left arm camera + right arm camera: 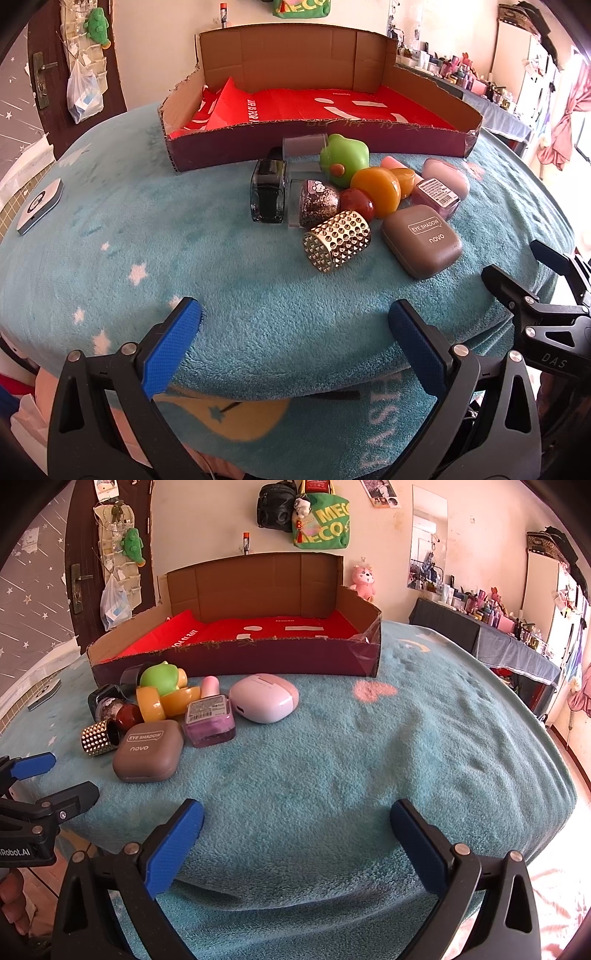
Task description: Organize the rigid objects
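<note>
Left gripper, right gripper: both spread wide, empty, at blanket near edge. Cosmetics pile touching, just before cardboard box. Risk: studded cap rolling on soft fleece; neighbours knocked during grasp.

Cosmetics cluster on blanket, just before cardboard box.

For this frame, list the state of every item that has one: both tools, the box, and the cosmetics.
Left tool: open, empty.
Right tool: open, empty.
Open-topped cardboard box with red lining: holds no cosmetics.
Brown eye shadow case: closed, on the blanket.
Pink rounded case: closed, on the blanket.
Gold studded cylinder: on its side.
Purple nail polish bottle: lying down.
</note>
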Available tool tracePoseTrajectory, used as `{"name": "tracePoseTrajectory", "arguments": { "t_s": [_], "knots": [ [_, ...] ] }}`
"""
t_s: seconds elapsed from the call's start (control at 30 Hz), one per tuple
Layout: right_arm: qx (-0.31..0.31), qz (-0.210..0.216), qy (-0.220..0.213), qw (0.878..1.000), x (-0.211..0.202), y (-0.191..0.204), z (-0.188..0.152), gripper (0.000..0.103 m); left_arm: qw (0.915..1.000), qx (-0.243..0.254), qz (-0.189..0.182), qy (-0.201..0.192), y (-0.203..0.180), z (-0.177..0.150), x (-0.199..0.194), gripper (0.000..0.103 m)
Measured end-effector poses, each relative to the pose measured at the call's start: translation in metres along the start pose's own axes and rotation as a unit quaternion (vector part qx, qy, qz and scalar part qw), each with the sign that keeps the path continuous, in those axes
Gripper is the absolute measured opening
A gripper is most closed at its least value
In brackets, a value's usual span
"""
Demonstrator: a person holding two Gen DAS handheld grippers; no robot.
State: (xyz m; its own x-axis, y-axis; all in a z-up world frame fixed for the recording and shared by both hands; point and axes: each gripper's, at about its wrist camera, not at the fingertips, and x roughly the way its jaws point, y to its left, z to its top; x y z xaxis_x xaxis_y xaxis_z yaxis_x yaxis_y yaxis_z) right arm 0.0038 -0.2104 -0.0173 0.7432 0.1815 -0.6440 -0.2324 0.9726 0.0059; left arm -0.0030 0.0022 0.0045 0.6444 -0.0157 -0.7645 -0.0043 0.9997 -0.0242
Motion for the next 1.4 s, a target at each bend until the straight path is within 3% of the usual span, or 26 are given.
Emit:
{"name": "tracePoseTrajectory", "arguments": {
  "t_s": [0.73,1.13,1.4],
  "knots": [
    [-0.016,0.017,-0.010,1.000,-0.009,0.007,0.007,0.103,1.0000,-0.006,-0.003,0.004,0.001,0.005,0.000,0.099],
    [-0.049,0.059,-0.014,0.997,-0.010,0.031,0.012,0.096,0.9997,0.002,-0.022,0.007,-0.001,0.013,-0.001,0.074],
    [-0.089,0.084,-0.019,0.992,-0.007,0.060,0.005,0.089,0.9987,0.019,-0.047,0.006,-0.012,0.024,0.005,0.045]
  ]
}}
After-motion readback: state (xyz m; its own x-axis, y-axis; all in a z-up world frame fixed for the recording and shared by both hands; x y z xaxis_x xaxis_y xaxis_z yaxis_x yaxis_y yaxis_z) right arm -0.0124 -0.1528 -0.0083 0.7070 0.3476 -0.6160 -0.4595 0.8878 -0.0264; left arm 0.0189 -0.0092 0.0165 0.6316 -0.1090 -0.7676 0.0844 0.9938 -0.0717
